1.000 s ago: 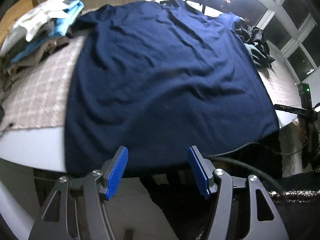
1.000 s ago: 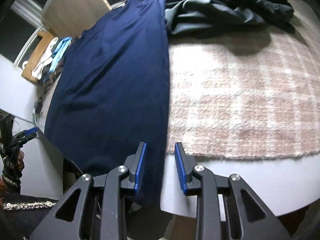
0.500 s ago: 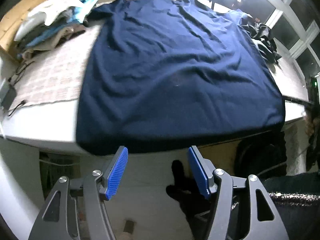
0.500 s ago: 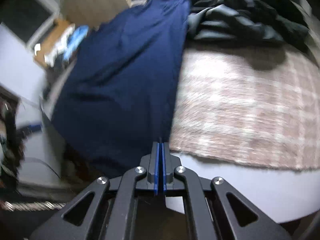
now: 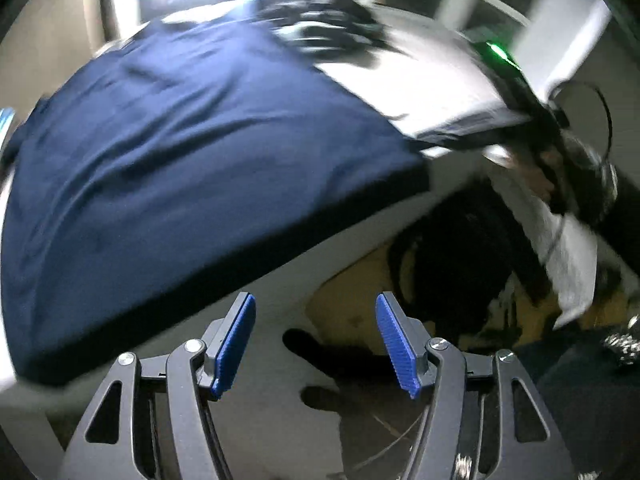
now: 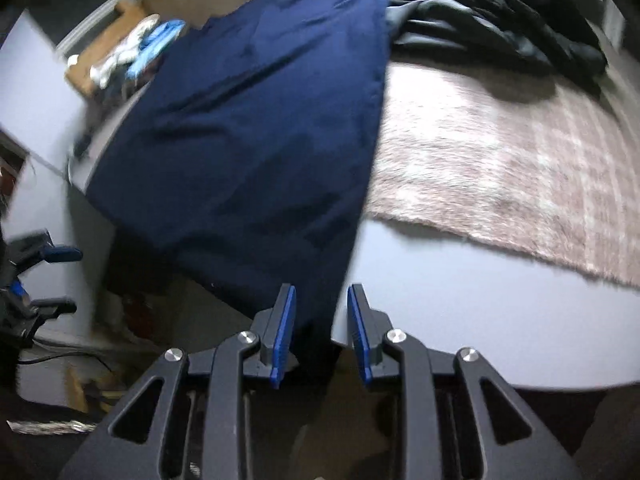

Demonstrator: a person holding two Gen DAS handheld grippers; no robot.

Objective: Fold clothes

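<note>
A large navy-blue cotton shirt [image 6: 256, 128] lay spread flat across a round white worktop [image 6: 460, 312], its lower hem draping over the near rim. In the left wrist view the same shirt [image 5: 192, 152] covered most of the surface, its corner hanging off the edge.

The right tool [image 6: 321, 330] hovered at the rim with its blue ribbed pads apart and opening; the shirt's hanging corner fell between them, but neither pad pressed on the cloth. The left tool [image 5: 316, 344] stood below the worktop's edge with its blue pads set wide apart and nothing between them, the hem above and ahead of it, not touching.

Beside the shirt, to its right in the right wrist view, a pinkish-beige checked woven mat [image 6: 500, 168] lay on the worktop, just touching the shirt's side edge. Beyond the mat a heap of crumpled black garments [image 6: 492, 12] sat at the far side. At the far left, a stack of folded white and light-blue clothes [image 6: 136, 52] rested on a wooden surface, whose kind could not be told.

In the left wrist view, much blurred, a person's hand [image 5: 536, 176] showed at the right by the worktop's rim, holding the dark body of the other device, on which a small green light [image 5: 498, 54] glowed.
</note>
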